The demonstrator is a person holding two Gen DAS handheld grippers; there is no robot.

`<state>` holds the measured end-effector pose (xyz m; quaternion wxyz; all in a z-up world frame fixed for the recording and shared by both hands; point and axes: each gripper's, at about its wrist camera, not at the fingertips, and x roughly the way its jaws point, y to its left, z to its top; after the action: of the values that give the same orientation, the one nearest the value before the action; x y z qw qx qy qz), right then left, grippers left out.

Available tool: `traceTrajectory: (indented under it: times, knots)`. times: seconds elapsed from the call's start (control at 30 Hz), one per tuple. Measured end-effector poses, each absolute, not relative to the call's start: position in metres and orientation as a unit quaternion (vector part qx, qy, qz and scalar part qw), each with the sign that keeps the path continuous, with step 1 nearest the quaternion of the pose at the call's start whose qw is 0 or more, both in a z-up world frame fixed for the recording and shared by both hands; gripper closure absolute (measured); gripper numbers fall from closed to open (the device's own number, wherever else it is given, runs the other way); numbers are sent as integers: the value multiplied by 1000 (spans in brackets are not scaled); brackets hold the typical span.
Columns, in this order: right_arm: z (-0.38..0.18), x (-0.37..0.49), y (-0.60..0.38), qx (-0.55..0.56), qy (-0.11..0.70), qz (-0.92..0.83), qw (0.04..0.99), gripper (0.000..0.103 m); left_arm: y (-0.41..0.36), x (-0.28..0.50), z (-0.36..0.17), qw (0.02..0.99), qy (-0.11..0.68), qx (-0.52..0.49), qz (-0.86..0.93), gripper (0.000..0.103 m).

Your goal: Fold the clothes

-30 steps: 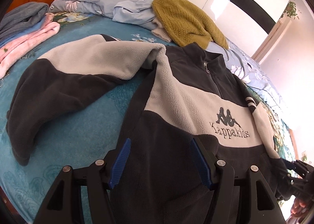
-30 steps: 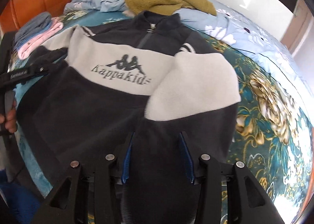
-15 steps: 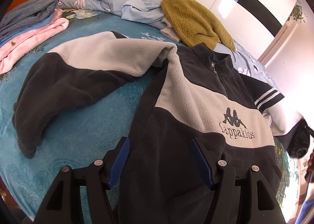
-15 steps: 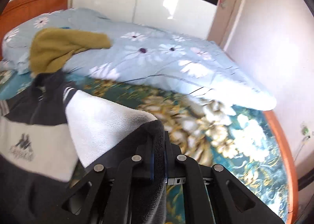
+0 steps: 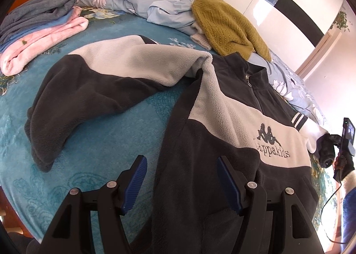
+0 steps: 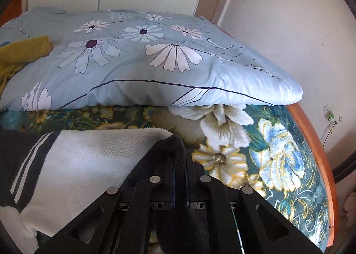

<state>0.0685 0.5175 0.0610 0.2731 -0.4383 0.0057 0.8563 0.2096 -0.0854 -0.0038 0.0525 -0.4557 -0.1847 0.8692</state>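
We have the dark grey and pale grey fleece pullover with the zip collar (image 5: 233, 120) lying front-up on the teal plush bed cover (image 5: 100, 142), one sleeve (image 5: 93, 89) spread out to the left and the other sleeve (image 6: 93, 160) pinched at its dark cuff between the closed fingers of the right gripper (image 6: 180, 178). The left gripper (image 5: 181, 178) hangs above the near hem with its blue-padded fingers (image 5: 135, 178) wide apart and nothing between them. We judge the step in hand to be the handling of the right sleeve; whether it goes across the chest or out flat the pictures do not settle. To do it well, we keep the grip on the cuff edge only, carry the sleeve low, and use the left gripper to pin the body so the fleece does not drag. Compared with one second ago, the right gripper has closed on the cuff and swung away from the chest logo toward the pale blue daisy-print quilt (image 6: 144, 60) at the far right; the left gripper has barely shifted.
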Motion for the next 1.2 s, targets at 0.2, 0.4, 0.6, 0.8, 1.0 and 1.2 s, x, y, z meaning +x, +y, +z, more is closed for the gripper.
traceTrajectory:
  times: [0.2, 0.4, 0.6, 0.8, 1.0, 1.2]
  knots:
    - [90, 101, 496, -386, 15, 887, 254, 57, -107, 223, -7, 62, -210, -457, 862, 34]
    - [98, 154, 440, -340, 51, 923, 171, 45, -113, 234, -16, 105, -213, -468, 851, 34]
    - [56, 192, 377, -414, 94, 905, 24, 45, -106, 240, -24, 171, -203, -475, 839, 34]
    - [23, 270, 366, -455, 205, 866, -28, 45, -101, 245, -31, 233, -199, -479, 823, 36]
    - [9, 307, 335, -467, 230, 851, -72, 45, -98, 245, -33, 254, -223, -480, 809, 36]
    - [2, 299, 304, -478, 188, 851, -110, 46, -93, 249, -31, 247, -209, -479, 816, 46]
